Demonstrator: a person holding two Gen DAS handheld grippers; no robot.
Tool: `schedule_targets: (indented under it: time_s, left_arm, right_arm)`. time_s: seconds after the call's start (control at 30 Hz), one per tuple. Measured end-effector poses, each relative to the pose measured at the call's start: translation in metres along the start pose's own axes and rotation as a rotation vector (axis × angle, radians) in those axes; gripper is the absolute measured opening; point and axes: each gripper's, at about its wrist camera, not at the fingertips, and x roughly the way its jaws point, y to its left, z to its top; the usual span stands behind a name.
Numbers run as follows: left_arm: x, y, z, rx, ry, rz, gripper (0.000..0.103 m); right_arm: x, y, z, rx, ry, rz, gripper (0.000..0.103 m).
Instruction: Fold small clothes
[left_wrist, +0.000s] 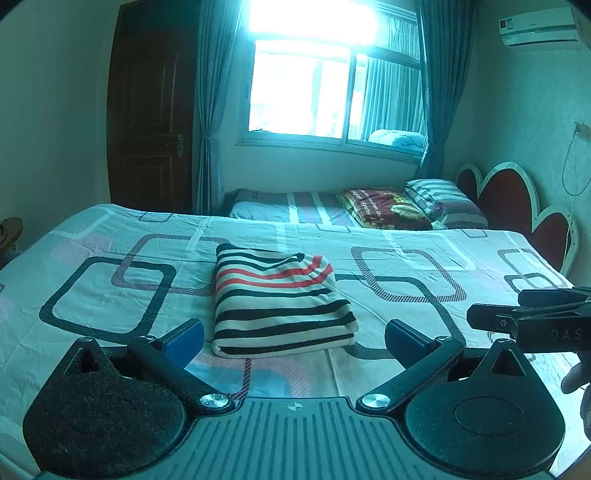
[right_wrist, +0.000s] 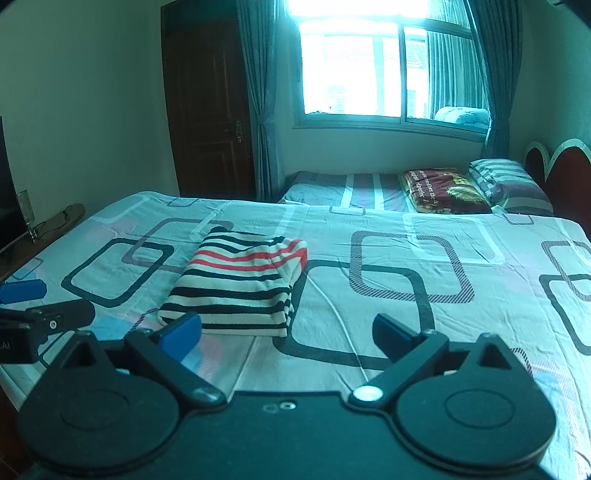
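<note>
folded striped garment (left_wrist: 280, 302) on patterned bedsheet (left_wrist: 110, 280), window (left_wrist: 314, 81) beyond, left gripper (left_wrist: 295, 338) and right gripper (right_wrist: 288, 334) both released

Left black two-finger gripper (left_wrist: 294, 338): blue pads (left_wrist: 188, 336), silver pivot screws, ribbed grey base. Right black two-finger gripper (right_wrist: 287, 334): matching blue pads (right_wrist: 183, 330), smooth black base.

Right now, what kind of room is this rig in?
A home bedroom, most likely: the striped garment lies on a bed, a second bed with pillow behind, curtained window, wall air conditioner.
</note>
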Motion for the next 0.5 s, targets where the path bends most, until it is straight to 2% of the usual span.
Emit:
schedule_targets:
  time_s: [0.5]
  left_arm:
    - [-0.0033, 0.0005, 0.0005, 0.006, -0.005, -0.011, 0.103]
  right_arm:
    - [-0.0007, 0.0008, 0.0004, 0.001, -0.002, -0.003, 0.099]
